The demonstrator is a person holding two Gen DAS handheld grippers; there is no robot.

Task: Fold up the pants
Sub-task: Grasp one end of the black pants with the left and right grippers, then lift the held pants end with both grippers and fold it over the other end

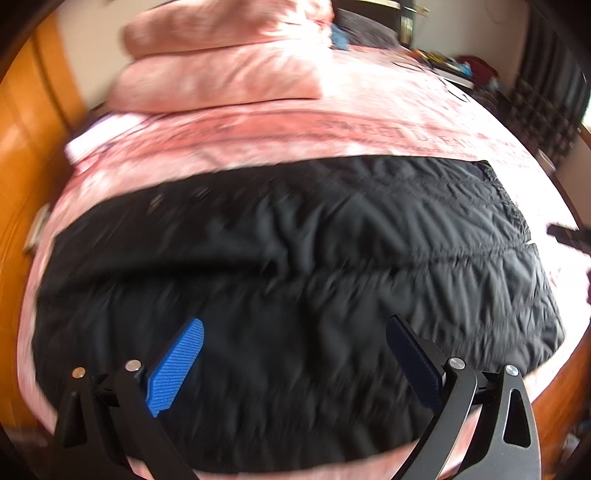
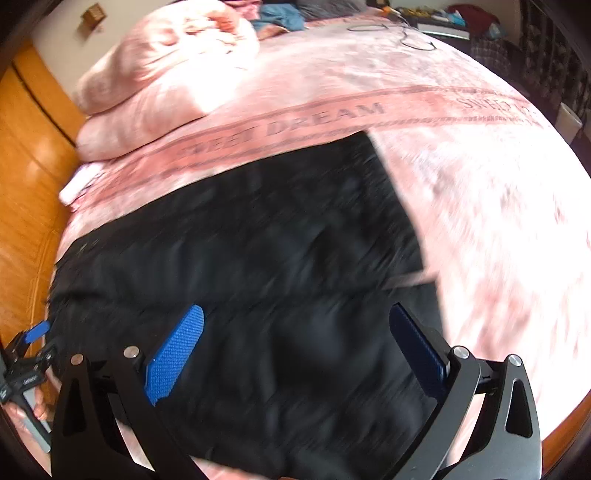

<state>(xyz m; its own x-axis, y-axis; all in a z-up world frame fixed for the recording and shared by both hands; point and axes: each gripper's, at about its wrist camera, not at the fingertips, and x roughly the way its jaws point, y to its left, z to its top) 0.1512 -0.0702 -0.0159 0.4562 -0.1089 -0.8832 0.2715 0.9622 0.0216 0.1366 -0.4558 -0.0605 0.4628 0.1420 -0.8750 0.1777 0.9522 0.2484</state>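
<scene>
Black pants (image 1: 295, 266) lie spread flat across a pink bed, wrinkled, with the elastic waistband (image 1: 506, 199) at the right. They also fill the middle of the right wrist view (image 2: 258, 266). My left gripper (image 1: 295, 328) is open and empty, hovering just above the near part of the pants. My right gripper (image 2: 299, 314) is open and empty above the pants near their right end. The left gripper (image 2: 35, 332) shows at the far left edge of the right wrist view, held in a hand. Both views are motion-blurred.
The pink bedspread (image 2: 480, 184) printed "SWEET DREAM" covers the bed. Folded pink bedding (image 1: 221, 62) is stacked at the back left. A wooden bed frame (image 1: 22, 140) runs along the left. Clutter (image 2: 443, 18) sits at the far back.
</scene>
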